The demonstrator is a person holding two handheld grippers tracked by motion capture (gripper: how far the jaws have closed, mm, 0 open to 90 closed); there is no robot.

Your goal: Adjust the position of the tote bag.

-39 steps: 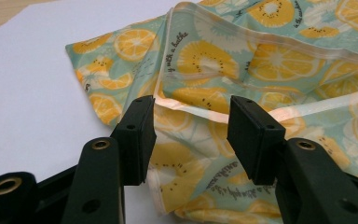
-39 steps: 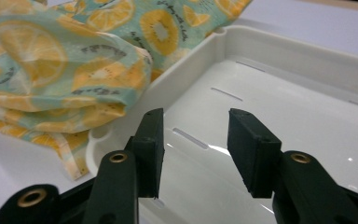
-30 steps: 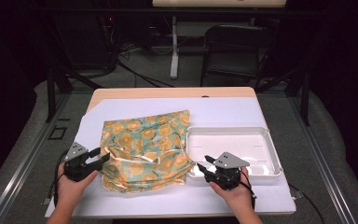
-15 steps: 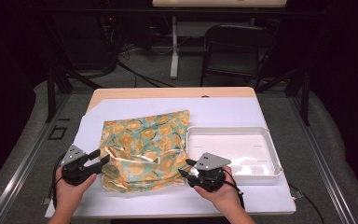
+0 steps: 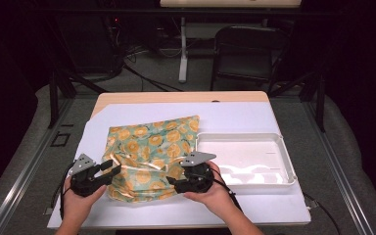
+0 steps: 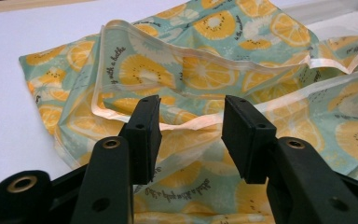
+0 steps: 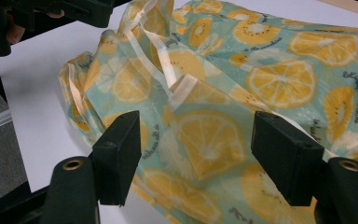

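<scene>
Glossy, crumpled lemon-print bag (image 5: 149, 156), ribbon-edged.

We see a dim lab or test room: a white-topped table (image 5: 284, 122) under a fixed camera, cables (image 5: 142, 73) across grey carpet, metal stands (image 5: 182, 54), an empty office chair (image 5: 245, 49).

White tray (image 5: 284, 147) blocks right, bare table (image 5: 142, 110) beyond cloth (image 5: 152, 147)
</scene>
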